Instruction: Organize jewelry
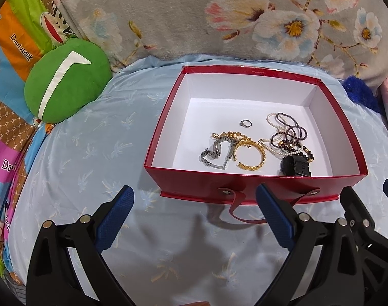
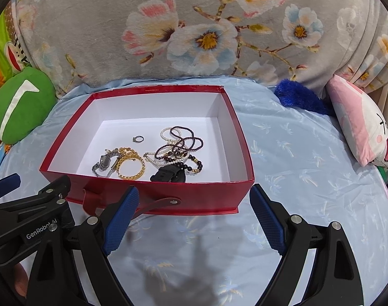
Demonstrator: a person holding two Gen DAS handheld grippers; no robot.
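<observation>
Ahead, jewelry [image 1: 257,145] in red box [image 1: 255,178], just beyond both grippers' wide, empty fingers [image 2: 121,219]

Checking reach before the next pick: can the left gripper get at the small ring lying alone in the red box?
Probably yes. The left gripper is open and empty just outside the red box, which has no lid. The ring lies apart from the other jewelry, so only the near wall must be cleared.

We read "GenRobot AI" in white on the left gripper [image 2: 5,186] at 8 o'clock. On the coloured sheet [image 1: 12,51] at 10 o'clock stands partly "Daul..ank".
</observation>
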